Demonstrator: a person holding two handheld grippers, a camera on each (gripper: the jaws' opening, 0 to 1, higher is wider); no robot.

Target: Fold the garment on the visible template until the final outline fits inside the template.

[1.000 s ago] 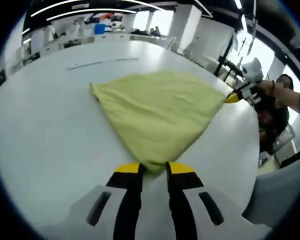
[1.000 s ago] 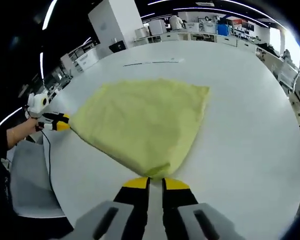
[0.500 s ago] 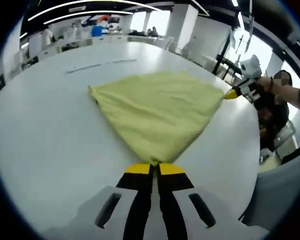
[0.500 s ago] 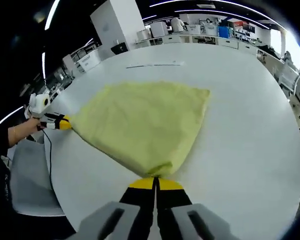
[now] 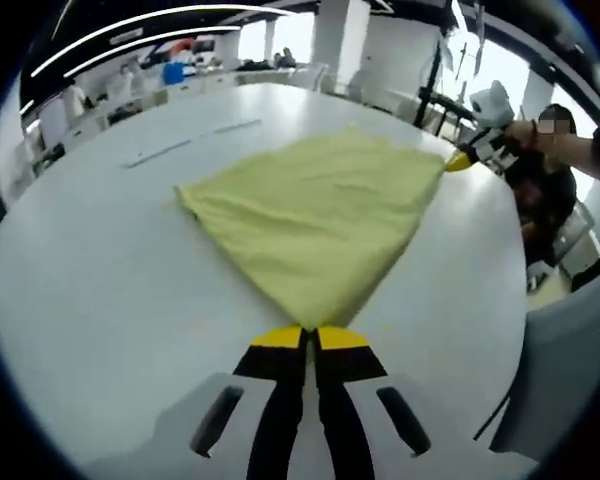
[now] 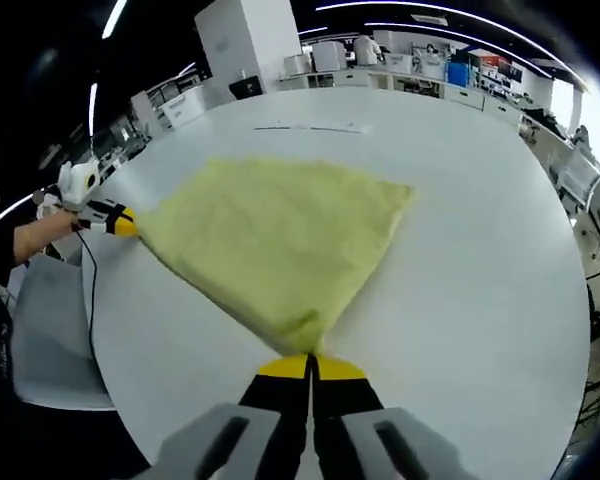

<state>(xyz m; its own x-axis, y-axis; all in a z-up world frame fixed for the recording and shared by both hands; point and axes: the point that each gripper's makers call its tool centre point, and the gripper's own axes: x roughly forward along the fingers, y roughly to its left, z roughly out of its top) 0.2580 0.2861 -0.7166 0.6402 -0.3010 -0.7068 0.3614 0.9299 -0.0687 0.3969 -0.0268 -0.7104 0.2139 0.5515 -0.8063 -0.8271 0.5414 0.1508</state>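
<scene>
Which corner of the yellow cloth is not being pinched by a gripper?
The far corner of the yellow cloth lies free on the table; the left gripper and right gripper pinch the others.

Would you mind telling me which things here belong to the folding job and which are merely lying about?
Part of the job:
yellow garment
left gripper, shut on one corner
right gripper, shut on another corner
white table under it

Just lying about:
thin dark line on the table beyond the garment
grey chair beside the table
</scene>
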